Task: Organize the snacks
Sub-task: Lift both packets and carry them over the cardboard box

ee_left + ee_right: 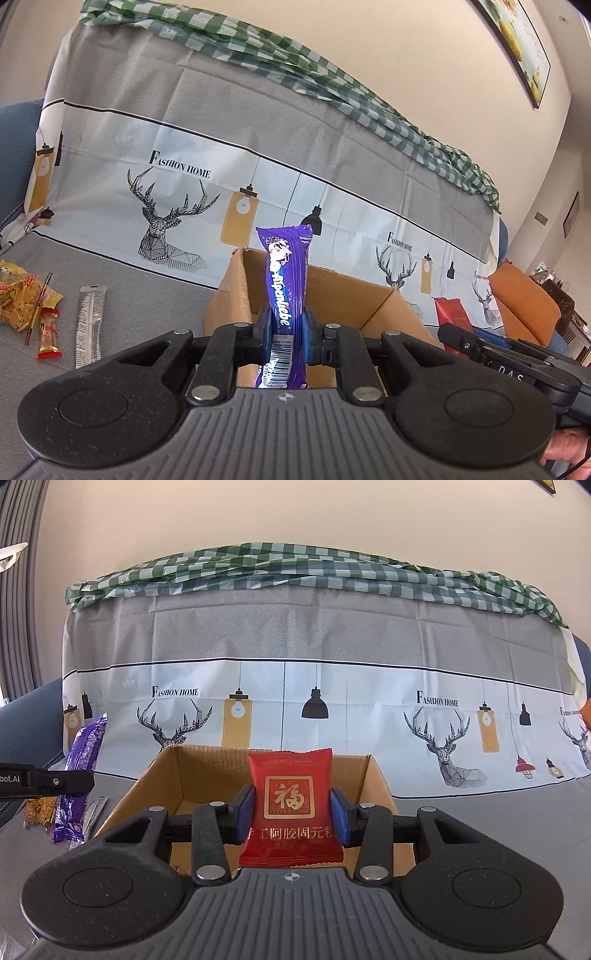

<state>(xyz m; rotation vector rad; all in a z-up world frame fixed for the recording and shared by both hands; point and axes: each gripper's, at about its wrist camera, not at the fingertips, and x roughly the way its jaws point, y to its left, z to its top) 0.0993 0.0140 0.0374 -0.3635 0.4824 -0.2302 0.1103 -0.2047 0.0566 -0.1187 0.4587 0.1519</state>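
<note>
The left gripper (pixel 287 332) is clamped on a purple candy bar (pixel 286 280), which stands upright over the open cardboard box (pixel 373 302). The right gripper (pixel 293 812) is clamped on a red snack packet (pixel 291 805), held over the same box

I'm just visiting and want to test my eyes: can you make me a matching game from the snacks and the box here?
Things:
1. purple candy pack
2. red square packet
3. silver stick sachet
4. cardboard box

States:
A. lying flat on the grey cover
B. clamped in the right gripper
C. open at the top
D. clamped in the left gripper

Pairs: 1-D, 2-B, 3-A, 4-C
</note>
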